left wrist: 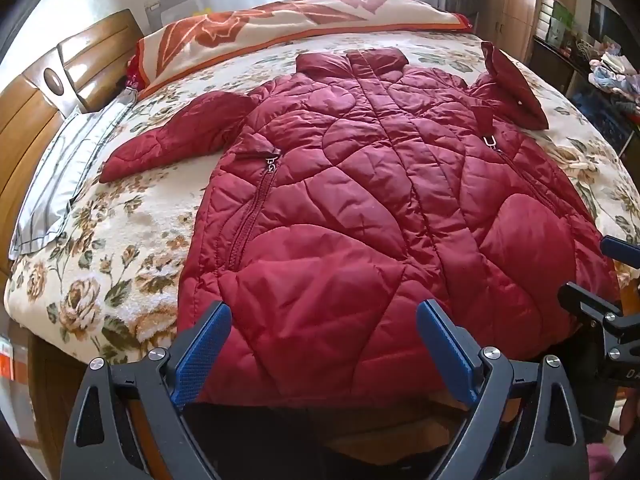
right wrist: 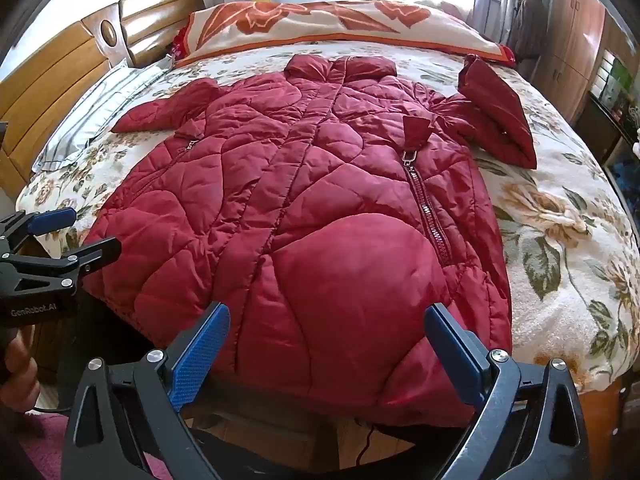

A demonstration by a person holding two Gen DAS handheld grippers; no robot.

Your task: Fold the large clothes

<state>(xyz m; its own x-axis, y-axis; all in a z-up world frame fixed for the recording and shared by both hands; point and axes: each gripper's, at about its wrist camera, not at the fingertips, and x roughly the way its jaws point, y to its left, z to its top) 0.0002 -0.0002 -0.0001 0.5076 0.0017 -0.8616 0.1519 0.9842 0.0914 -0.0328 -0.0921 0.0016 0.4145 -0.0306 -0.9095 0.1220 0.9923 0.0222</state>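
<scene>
A long dark red quilted coat (left wrist: 360, 208) lies spread front up on the bed, collar at the far end, hem at the near edge. It also shows in the right wrist view (right wrist: 304, 216). Its left sleeve (left wrist: 176, 140) stretches out to the left. Its right sleeve (right wrist: 496, 116) lies bent at the right. My left gripper (left wrist: 324, 320) is open and empty, just above the hem. My right gripper (right wrist: 326, 322) is open and empty above the hem, further right. Each gripper shows at the edge of the other's view.
The bed has a floral blanket (right wrist: 560, 232). An orange patterned pillow (left wrist: 280, 24) lies at the far side. A grey striped pillow (left wrist: 68, 172) and wooden headboard (left wrist: 36, 112) are at the left. Wardrobes (right wrist: 580, 28) and cluttered shelves (left wrist: 600, 60) stand at the right.
</scene>
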